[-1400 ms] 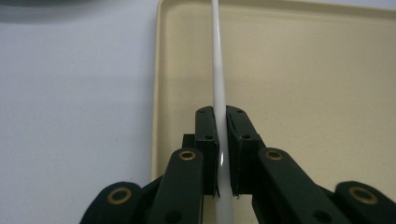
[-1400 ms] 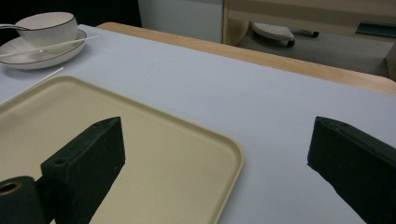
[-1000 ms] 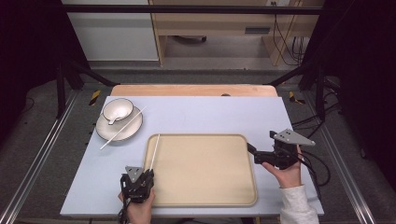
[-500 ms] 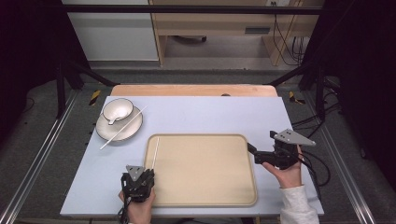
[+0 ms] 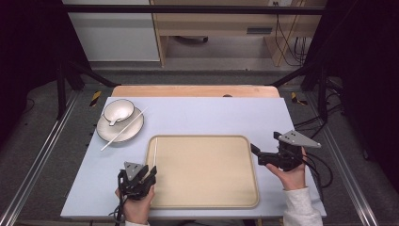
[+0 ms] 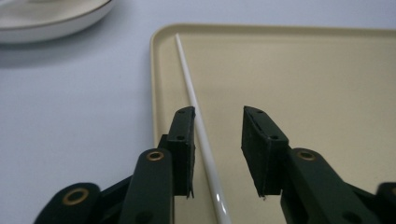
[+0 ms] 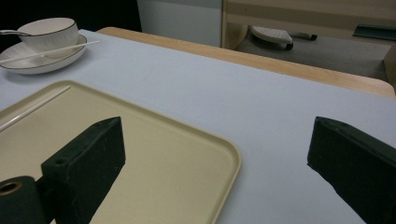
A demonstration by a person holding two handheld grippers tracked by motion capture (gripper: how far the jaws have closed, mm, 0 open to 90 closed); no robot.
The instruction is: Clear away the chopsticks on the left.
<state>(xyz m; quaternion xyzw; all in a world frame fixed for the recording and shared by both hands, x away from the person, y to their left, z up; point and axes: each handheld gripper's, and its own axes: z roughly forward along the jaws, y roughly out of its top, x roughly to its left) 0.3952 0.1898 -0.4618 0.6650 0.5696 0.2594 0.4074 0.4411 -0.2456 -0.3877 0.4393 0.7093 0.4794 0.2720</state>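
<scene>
Chopstick [image 6: 198,126] cut off at bottom edge in left gripper view; saucer [image 6: 56,21] cropped at top, blurred.

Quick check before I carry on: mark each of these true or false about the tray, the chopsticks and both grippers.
1. One chopstick lies in the tray along its left edge. True.
2. The left gripper is clamped on it. False: the jaws have just been opening, and the chopstick lies loose between them.
3. The other chopstick rests across the plate. True.
4. The right gripper holds the bowl. False: open, beside the tray.
</scene>
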